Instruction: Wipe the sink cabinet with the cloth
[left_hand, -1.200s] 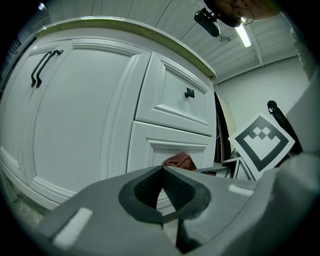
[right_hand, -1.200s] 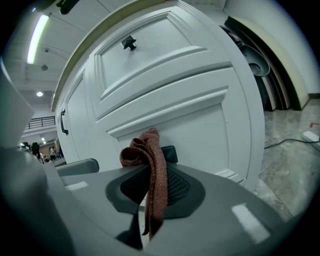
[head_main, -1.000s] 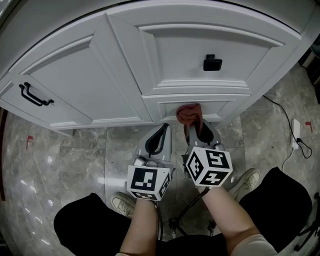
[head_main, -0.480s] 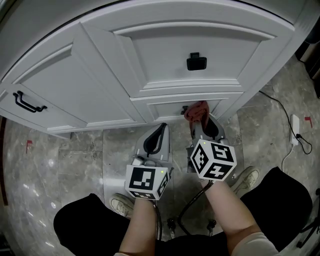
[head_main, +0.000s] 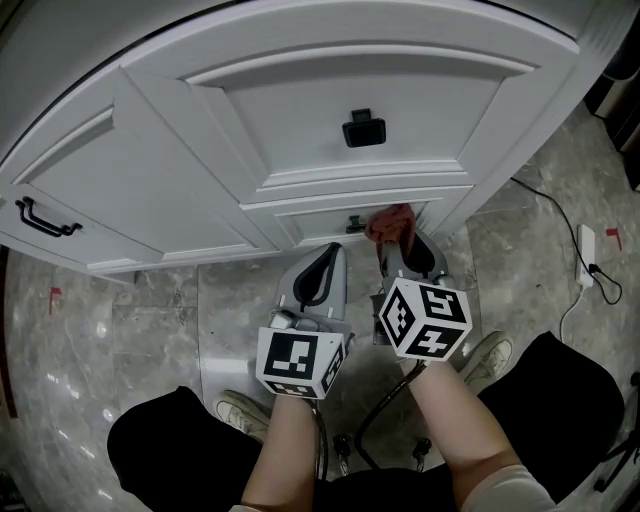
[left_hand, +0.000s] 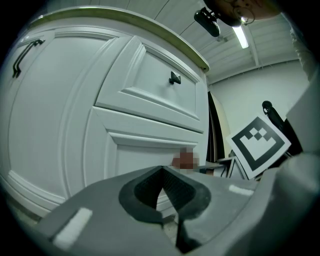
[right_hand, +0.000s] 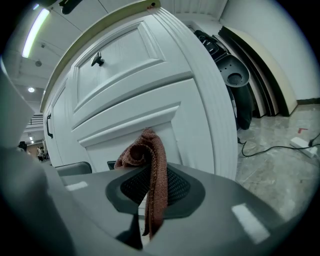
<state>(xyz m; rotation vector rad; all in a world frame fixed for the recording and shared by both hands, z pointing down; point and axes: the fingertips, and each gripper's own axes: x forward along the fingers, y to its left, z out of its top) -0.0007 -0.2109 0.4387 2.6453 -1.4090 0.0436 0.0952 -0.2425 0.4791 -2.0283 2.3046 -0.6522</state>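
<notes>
White cabinet (head_main: 200, 170) front, marble floor (head_main: 150, 310) below.
Right claw (head_main: 398, 240) clamped on cloth (head_main: 390, 222) near lower panel (head_main: 312, 226); left claw (head_main: 325, 256) closed, empty.

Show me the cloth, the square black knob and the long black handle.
cloth (right_hand: 156, 175), right gripper view, its hanging fold.
square black knob (head_main: 364, 131), head view, its middle.
long black handle (head_main: 45, 221), head view, mid-bar.

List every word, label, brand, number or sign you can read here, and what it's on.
None can be read. The sink cabinet and the cloth carry no print. The cubes on the left gripper and right gripper bear only black-and-white square markers, not letters or numbers.
</notes>
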